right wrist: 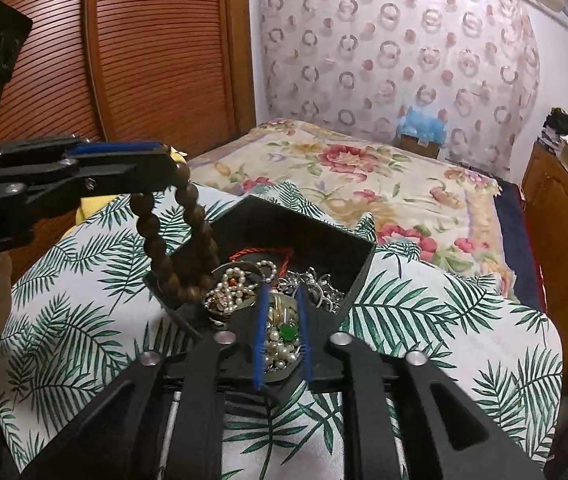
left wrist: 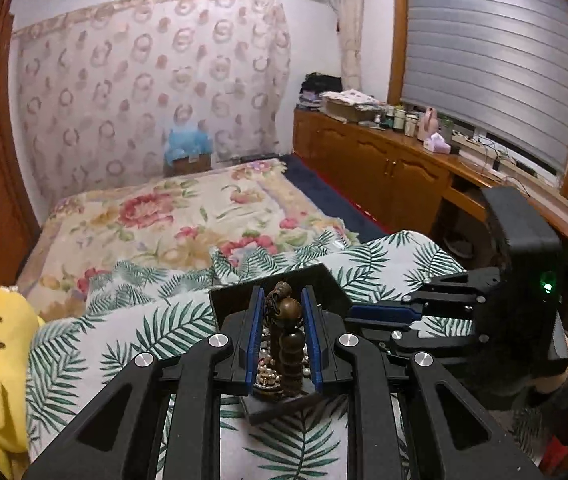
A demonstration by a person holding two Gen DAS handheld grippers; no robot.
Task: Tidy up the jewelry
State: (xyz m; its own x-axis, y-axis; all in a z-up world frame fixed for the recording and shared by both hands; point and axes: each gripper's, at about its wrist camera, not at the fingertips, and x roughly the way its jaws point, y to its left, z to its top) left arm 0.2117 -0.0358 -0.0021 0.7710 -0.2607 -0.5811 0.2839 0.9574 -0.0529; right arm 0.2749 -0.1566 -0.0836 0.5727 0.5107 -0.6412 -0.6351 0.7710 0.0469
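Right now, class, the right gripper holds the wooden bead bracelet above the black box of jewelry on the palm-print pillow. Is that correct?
Not quite: the left gripper holds the bracelet, as the right wrist view shows. The right gripper sits low over the pearls, holding nothing. The bracelet does hang above the box on the pillow.

My left gripper (right wrist: 164,168) pinches a brown wooden bead bracelet (right wrist: 182,240), hanging over an open black box (right wrist: 357,264) of tangled pearls (right wrist: 232,288) and silver pieces.
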